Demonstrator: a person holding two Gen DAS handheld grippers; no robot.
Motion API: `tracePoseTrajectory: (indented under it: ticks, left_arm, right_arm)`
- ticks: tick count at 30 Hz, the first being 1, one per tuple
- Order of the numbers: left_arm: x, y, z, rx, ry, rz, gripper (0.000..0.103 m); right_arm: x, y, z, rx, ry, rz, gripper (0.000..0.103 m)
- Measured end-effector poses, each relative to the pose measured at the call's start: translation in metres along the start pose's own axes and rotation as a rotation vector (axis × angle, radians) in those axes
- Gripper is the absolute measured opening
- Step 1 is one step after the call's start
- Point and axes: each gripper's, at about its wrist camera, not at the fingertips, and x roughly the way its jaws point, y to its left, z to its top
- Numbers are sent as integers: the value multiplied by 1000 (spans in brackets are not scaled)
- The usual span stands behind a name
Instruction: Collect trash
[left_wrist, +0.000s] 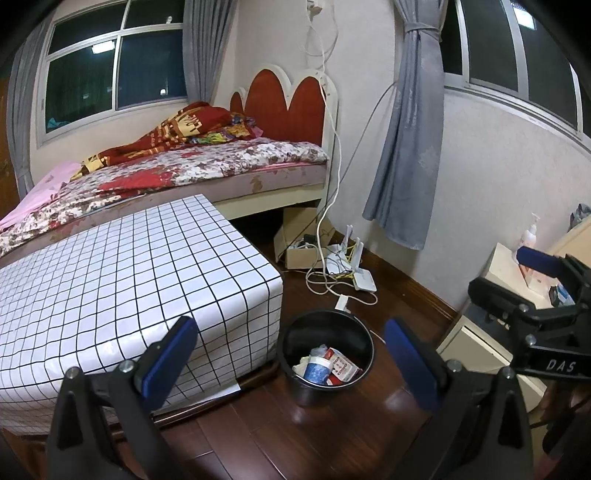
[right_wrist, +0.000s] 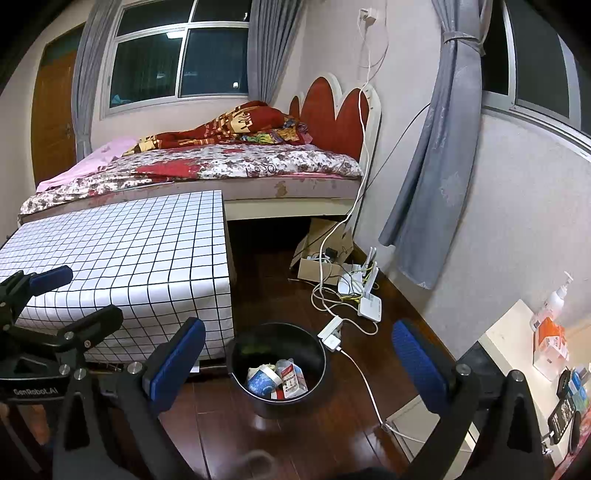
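"DAS" and "GenRobot.AI" mark the gripper bodies. Both the left gripper (left_wrist: 291, 354) and right gripper (right_wrist: 299, 363) gape wide, empty. The black bin (right_wrist: 279, 400) on the floor holds crumpled wrappers and a blue cup (right_wrist: 260, 384).

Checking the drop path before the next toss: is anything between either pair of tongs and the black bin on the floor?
Nothing visible. Both the left tongs and right tongs are open and empty, with only bare wooden floor before the black bin.
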Motion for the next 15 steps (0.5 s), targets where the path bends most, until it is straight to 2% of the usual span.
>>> tracePoseTrajectory:
  ticks: [15]
  left_arm:
    - [1, 1, 0, 0, -2, 1, 102]
  right_arm:
    - [3, -3, -2, 11, 8, 1, 102]
